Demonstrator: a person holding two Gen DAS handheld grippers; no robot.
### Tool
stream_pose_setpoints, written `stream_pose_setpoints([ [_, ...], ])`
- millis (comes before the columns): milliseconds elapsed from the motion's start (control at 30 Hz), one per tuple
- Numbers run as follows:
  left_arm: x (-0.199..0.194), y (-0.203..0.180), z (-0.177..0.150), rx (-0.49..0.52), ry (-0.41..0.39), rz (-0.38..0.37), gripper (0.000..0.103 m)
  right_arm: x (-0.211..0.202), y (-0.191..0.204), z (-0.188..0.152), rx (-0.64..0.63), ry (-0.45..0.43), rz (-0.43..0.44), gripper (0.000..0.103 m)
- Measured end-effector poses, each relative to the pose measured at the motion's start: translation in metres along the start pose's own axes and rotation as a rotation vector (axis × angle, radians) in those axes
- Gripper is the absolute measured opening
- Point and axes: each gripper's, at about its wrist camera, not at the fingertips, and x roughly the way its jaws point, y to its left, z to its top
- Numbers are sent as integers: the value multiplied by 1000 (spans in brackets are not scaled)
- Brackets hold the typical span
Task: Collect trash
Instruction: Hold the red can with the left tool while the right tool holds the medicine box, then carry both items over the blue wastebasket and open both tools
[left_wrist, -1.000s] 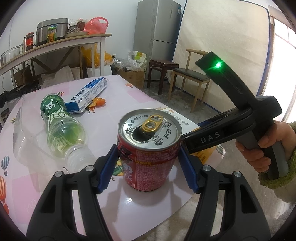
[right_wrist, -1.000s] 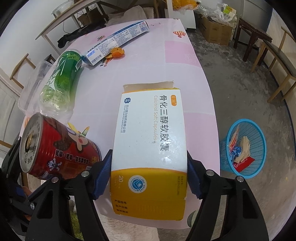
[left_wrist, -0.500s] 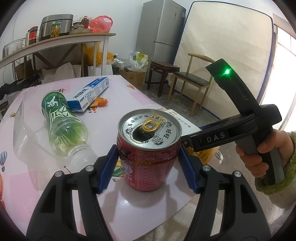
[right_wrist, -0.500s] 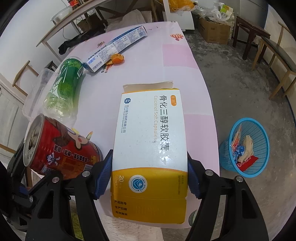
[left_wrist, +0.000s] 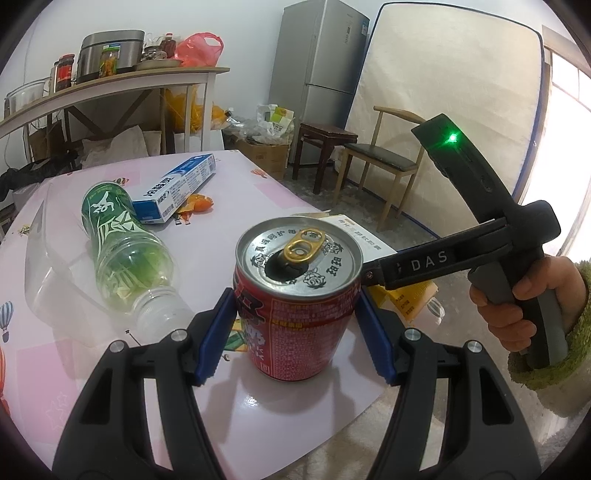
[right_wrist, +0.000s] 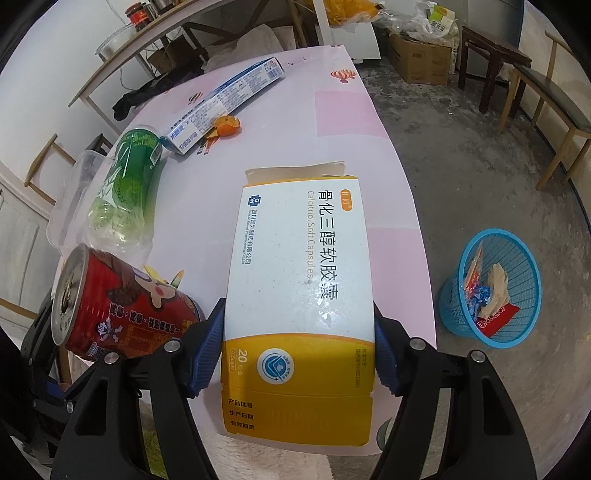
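Observation:
A red drink can (left_wrist: 295, 314) with an open gold tab stands upright near the table's front edge. My left gripper (left_wrist: 295, 332) is shut on it, a blue pad pressing on each side. A white and yellow medicine box (right_wrist: 299, 280) lies flat between my right gripper's pads, with my right gripper (right_wrist: 299, 339) shut on its yellow end. That end hangs over the table edge. In the right wrist view the can (right_wrist: 122, 302) sits just left of the box. The right gripper's black body (left_wrist: 443, 258), held by a hand (left_wrist: 524, 295), shows right of the can.
A green plastic bottle (left_wrist: 122, 243) lies on the pink table (right_wrist: 332, 122) by a clear plastic tub (left_wrist: 48, 273), a blue toothpaste box (left_wrist: 177, 188) and orange peel (left_wrist: 199, 203). A blue basket (right_wrist: 491, 288) with wrappers stands on the floor right of the table. Chairs, a stool and boxes stand beyond.

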Motion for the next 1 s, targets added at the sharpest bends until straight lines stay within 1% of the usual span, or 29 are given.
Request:
stream_pose_setpoints([
  [167, 0, 0, 0, -2, 3, -2, 62, -3, -3, 1, 15, -5, 6, 68],
  [400, -5, -2, 4, -13, -13, -13, 62, -18, -7, 5, 34, -49, 20, 68],
  [633, -14, -11, 9, 7, -42, -13, 62, -34, -9, 8, 40, -93, 42, 68],
  [867, -20, -22, 18, 25, -46, -28, 62, -52, -14, 7, 44, -138, 59, 68],
  [1000, -21, -29, 26, 41, -54, -41, 62, -65, -23, 2, 67, -165, 64, 68],
])
